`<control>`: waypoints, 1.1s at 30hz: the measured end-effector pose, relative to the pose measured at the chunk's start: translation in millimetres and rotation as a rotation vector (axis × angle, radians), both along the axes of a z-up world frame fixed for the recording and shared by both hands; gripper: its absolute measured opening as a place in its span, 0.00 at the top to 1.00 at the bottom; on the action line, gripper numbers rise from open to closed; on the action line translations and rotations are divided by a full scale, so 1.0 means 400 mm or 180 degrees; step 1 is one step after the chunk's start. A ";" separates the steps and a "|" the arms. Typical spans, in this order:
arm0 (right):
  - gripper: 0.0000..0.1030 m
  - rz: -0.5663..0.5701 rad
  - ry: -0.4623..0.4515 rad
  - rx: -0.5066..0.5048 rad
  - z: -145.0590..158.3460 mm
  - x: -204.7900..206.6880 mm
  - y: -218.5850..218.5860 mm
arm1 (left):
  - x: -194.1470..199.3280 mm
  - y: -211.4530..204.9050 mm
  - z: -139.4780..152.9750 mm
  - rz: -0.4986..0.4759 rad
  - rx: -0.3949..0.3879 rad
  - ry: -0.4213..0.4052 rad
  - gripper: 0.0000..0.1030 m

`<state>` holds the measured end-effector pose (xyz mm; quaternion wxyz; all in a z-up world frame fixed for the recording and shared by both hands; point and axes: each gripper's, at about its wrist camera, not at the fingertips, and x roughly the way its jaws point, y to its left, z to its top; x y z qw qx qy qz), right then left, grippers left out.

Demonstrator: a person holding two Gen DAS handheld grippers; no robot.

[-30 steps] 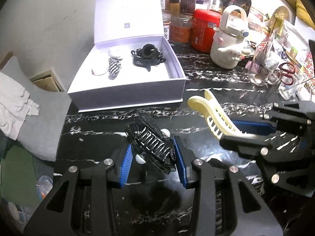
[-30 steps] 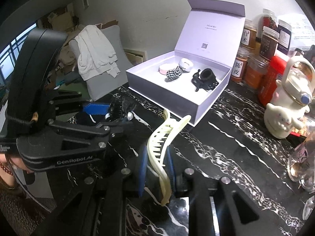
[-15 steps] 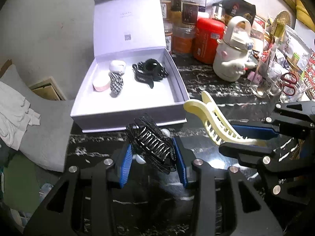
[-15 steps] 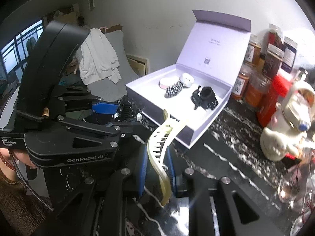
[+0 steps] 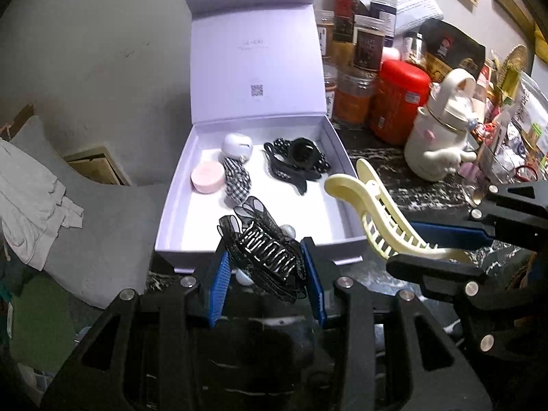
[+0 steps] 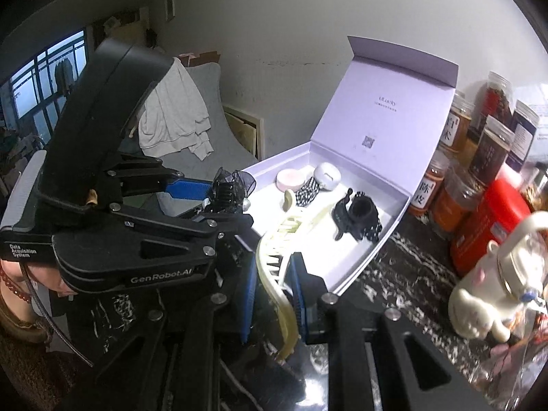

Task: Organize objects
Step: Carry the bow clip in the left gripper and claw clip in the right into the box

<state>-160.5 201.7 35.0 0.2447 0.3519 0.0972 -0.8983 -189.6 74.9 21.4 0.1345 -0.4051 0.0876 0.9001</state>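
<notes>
My left gripper point(image 5: 266, 263) is shut on a black lace hair clip point(image 5: 267, 250) with small pearls, held over the near wall of the open lilac box point(image 5: 260, 250). To its right, my right gripper point(image 6: 274, 274) is shut on a cream claw clip point(image 6: 281, 239), whose tip reaches over the box's right corner point(image 5: 346, 188). Inside the box lie a pink round case point(image 5: 207, 177), a white round case point(image 5: 237, 144), a checked scrunchie point(image 5: 236, 178) and a black bow hair tie point(image 5: 298, 159). The left gripper point(image 6: 219, 198) with its black clip also shows in the right wrist view.
Spice jars point(image 5: 352, 78), a red canister point(image 5: 399, 102) and a white kettle-shaped bottle point(image 5: 440, 137) crowd the dark marble counter point(image 5: 404, 188) right of the box. A grey chair with white cloth point(image 5: 30, 198) stands left, off the counter's edge. The box lid point(image 5: 257, 61) stands upright behind.
Both grippers have moved forward and up toward the box with their clips. The black clip now hangs over the box's near wall, and the cream clip's tip reaches its right corner.
</notes>
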 end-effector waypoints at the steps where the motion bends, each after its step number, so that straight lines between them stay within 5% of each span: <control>1: 0.81 -0.0002 -0.0001 -0.0004 0.001 -0.008 0.001 | -0.009 0.000 0.002 0.0005 -0.0004 0.0004 0.63; 12: 0.81 -0.0093 0.0097 0.0077 0.004 -0.129 0.012 | -0.114 0.005 -0.003 0.0084 0.0022 0.0013 0.63; 33: 0.81 -0.0149 -0.0266 -0.0025 -0.087 -0.322 0.048 | -0.297 0.008 -0.122 0.0104 0.0065 -0.0276 0.63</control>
